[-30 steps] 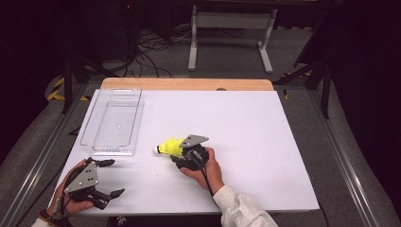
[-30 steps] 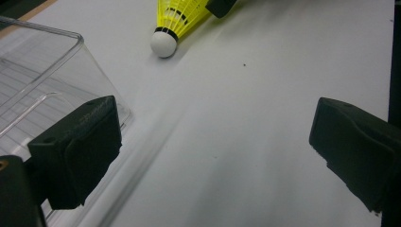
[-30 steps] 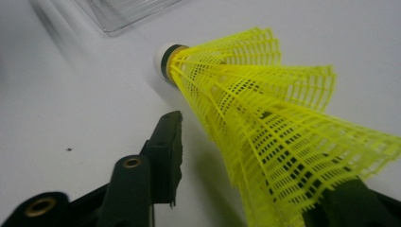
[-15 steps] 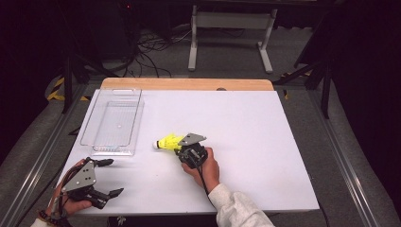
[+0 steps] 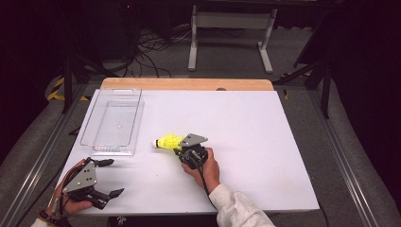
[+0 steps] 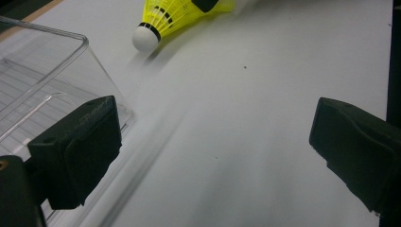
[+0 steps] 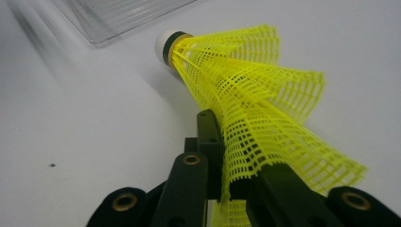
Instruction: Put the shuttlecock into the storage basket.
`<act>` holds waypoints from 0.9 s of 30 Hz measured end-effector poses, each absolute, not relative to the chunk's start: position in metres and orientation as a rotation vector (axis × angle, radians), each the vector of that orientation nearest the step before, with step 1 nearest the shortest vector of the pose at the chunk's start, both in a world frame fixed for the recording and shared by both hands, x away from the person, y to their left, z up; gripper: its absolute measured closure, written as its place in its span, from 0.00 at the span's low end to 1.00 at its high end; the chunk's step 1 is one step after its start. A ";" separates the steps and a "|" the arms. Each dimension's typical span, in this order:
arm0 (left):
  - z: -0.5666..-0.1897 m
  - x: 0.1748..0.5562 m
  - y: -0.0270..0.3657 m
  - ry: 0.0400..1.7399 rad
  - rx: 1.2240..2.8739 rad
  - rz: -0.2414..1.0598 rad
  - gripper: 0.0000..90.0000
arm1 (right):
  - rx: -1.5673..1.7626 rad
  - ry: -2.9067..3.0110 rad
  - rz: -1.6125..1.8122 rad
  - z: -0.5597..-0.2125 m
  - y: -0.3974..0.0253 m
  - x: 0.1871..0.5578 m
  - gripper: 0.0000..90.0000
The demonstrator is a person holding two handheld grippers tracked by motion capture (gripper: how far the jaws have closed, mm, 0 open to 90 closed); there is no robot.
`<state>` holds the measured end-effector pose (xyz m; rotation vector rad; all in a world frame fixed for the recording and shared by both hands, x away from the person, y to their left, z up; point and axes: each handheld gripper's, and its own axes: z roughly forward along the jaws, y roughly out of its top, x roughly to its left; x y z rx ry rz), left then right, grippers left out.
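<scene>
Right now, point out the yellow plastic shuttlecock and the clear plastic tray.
yellow plastic shuttlecock [image 7: 250,94], right gripper view, on its mesh skirt.
clear plastic tray [image 5: 138,119], high view, on its right wall.

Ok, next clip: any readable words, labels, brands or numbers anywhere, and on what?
None can be read. The yellow shuttlecock, the clear tray, the white table top and both grippers, left and right, show no lettering; the shuttlecock's dark band is plain.

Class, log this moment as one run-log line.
right gripper: shut on shuttlecock skirt | left gripper: open, idle | clear tray: empty
</scene>
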<state>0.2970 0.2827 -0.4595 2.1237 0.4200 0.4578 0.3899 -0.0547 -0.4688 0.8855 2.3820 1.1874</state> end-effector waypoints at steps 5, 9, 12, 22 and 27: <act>-0.459 0.297 0.283 0.420 2.125 0.463 0.05 | 0.873 2.363 1.211 -0.466 -0.056 0.388 0.98; -0.459 0.297 0.283 0.421 2.126 0.465 0.05 | 0.865 2.357 1.215 -0.465 -0.057 0.387 0.99; -0.459 0.297 0.284 0.418 2.127 0.470 0.05 | 0.862 2.353 1.224 -0.464 -0.058 0.387 0.99; -0.458 0.296 0.284 0.423 2.123 0.472 0.04 | 0.832 2.335 1.248 -0.457 -0.061 0.384 0.99; -0.458 0.296 0.284 0.426 2.118 0.470 0.04 | 0.821 2.330 1.266 -0.453 -0.063 0.383 0.99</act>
